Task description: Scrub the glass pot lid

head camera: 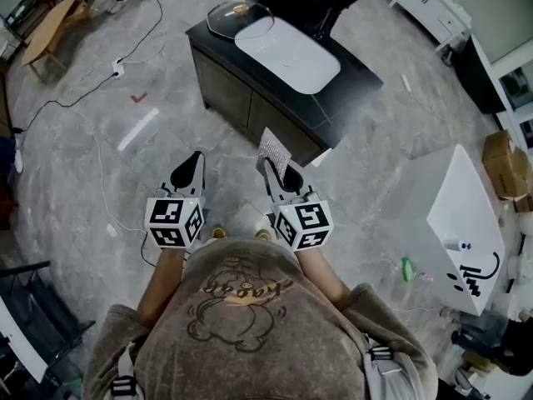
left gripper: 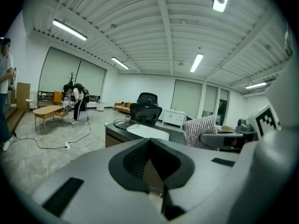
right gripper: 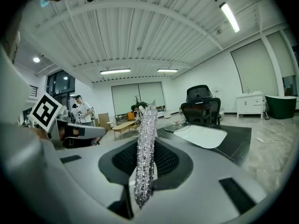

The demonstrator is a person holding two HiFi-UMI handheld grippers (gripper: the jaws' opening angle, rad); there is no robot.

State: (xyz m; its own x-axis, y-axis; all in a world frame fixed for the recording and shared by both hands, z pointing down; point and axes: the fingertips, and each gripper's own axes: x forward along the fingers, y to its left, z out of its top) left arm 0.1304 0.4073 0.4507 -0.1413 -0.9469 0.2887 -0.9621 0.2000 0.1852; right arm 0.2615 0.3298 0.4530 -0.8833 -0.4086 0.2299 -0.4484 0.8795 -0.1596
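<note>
Right gripper clamps an upright silver sparkly scrubbing cloth. Left gripper is closed and empty. The round glass pot lid lies well apart, straight ahead, on the dark table's far-left corner.

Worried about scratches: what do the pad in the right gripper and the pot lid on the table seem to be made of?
The pad looks like silvery woven mesh, perhaps metallic-thread scouring cloth: it glitters in tiny points, though shiny plastic fibre is possible. The pot lid looks like clear glossy glass: see-through, with a darker rim, maybe metal.
</note>
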